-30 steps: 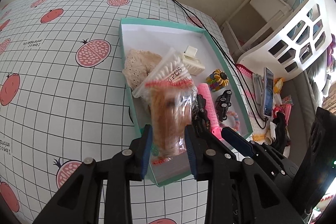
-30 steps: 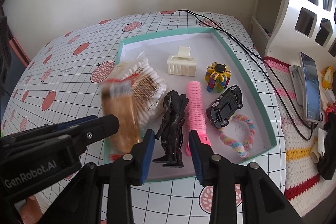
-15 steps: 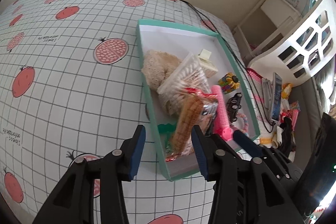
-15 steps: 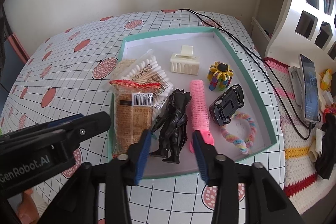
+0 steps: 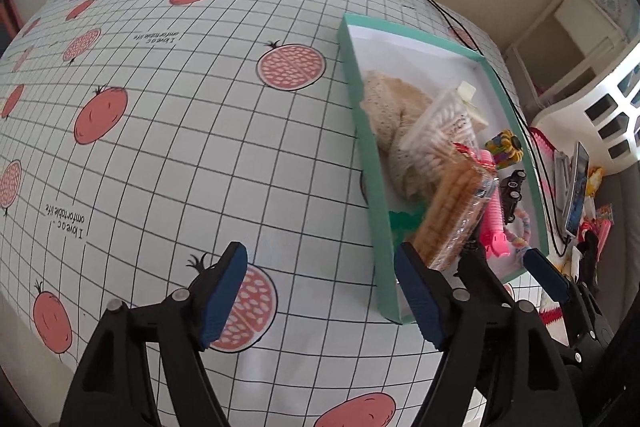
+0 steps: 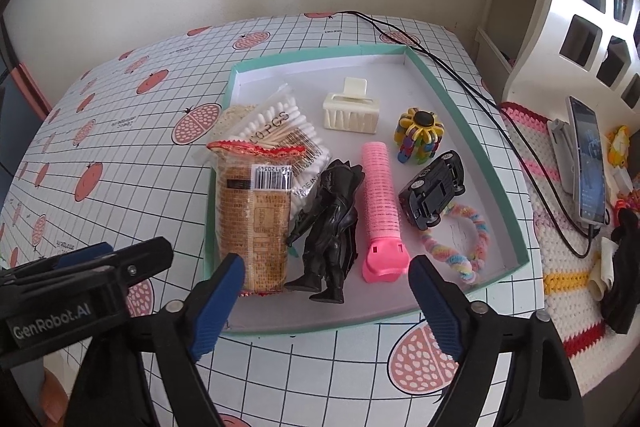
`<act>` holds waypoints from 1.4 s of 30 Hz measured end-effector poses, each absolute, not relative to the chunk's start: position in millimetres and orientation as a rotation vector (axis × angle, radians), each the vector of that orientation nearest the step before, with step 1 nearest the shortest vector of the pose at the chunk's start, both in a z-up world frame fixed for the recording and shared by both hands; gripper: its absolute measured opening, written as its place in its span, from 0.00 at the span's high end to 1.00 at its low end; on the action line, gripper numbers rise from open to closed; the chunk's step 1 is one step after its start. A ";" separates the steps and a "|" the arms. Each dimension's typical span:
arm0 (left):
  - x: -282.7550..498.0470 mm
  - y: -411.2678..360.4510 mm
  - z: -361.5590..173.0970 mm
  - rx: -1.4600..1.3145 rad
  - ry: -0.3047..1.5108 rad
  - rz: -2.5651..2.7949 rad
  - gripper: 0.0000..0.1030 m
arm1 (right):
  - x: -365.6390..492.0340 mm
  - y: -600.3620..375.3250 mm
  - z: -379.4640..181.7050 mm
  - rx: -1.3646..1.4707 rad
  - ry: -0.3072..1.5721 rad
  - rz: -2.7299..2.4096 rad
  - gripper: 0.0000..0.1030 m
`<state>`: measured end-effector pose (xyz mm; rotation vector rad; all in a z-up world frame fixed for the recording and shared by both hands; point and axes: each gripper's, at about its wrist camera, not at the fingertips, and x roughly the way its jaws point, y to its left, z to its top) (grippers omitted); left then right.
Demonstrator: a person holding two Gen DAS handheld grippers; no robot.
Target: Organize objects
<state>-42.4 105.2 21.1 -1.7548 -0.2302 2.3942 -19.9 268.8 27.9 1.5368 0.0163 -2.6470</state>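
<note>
Here the biscuit packet (image 6: 253, 215) half hides the cotton swabs (image 6: 280, 131); both tools gape.

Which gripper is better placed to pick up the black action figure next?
Right. The right gripper is open, its fingers straddling the black action figure in the teal-rimmed tray. The left gripper, also open, hangs over bare tablecloth beside the tray.

Home rm: fruit-print tablecloth (image 5: 168, 131), crochet mat (image 6: 560, 291), white shelf (image 6: 580, 7).
</note>
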 end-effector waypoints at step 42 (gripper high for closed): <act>6.8 49.0 18.3 -1.890 -0.040 2.495 0.08 | 9.6 273.1 31.6 1.586 0.008 -2.628 0.00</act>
